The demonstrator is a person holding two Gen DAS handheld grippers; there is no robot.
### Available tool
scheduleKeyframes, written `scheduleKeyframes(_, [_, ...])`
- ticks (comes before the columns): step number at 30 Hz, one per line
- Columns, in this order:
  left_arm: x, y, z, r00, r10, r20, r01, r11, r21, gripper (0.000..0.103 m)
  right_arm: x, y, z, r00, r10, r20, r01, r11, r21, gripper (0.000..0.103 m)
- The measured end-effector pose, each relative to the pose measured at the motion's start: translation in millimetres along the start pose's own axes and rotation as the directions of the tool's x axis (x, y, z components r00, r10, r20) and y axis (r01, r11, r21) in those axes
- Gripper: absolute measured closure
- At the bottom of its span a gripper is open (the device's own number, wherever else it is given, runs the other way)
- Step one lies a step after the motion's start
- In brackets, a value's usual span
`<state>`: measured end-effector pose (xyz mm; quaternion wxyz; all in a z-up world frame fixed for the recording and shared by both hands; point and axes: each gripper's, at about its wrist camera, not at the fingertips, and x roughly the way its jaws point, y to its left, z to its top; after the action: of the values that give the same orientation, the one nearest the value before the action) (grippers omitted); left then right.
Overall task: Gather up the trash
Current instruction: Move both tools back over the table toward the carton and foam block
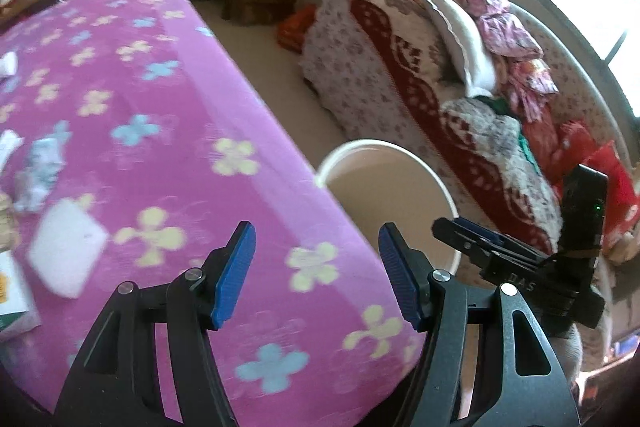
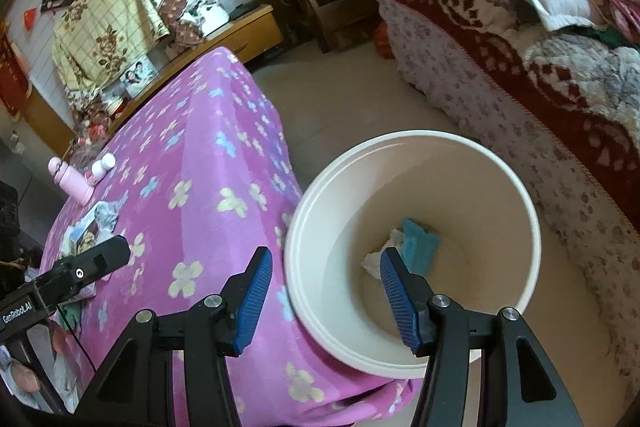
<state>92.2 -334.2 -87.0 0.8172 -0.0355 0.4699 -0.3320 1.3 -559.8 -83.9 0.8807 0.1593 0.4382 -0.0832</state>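
1. Clearly, the left gripper (image 1: pixel 316 275) stands with its jaws wide apart and nothing between the blue pads, hovering over the edge of the pink flowered tablecloth (image 1: pixel 168 115).
2. Likewise the right gripper (image 2: pixel 326 297) is spread wide and holds nothing; it hangs above the near rim of the cream bin (image 2: pixel 532 227), which sits on the floor just beside the table's corner.
3. Inside the bin, toward 12 o'clock from the right gripper, lie a teal scrap (image 2: pixel 420 245) and a crumpled white tissue (image 2: pixel 380 255), touching each other on the bottom.
4. On the table, at 9 o'clock in the left wrist view, sit a white square paper (image 1: pixel 68 247) and a crumpled grey-white wad (image 1: pixel 38 173), near each other but apart.
5. A patterned sofa (image 1: pixel 384 83) stands at 1 o'clock, beyond the bin.
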Motion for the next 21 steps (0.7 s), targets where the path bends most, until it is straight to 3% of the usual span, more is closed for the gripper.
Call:
scheduleKeyframes(8, [-34, 37, -11, 0.992, 0.11, 0.068, -0.107, 0.993, -0.043, 0.04, -2, 53, -1, 1.0, 0.029, 0.007, -0.029, 0.995, -0.094, 0.049])
scheduleKeyframes(12, [-55, 55, -20, 0.981, 0.164, 0.105, -0.159, 0.986, -0.058, 0.04, -4, 88, -4, 0.999, 0.051, 0.011, -0.049, 0.986, -0.159, 0.04])
scheduleKeyframes(21, [-105, 101, -39, 0.964, 0.227, 0.137, -0.211, 0.97, -0.122, 0.04, 2, 167, -10, 0.993, 0.115, -0.01, -0.113, 0.952, -0.286, 0.04])
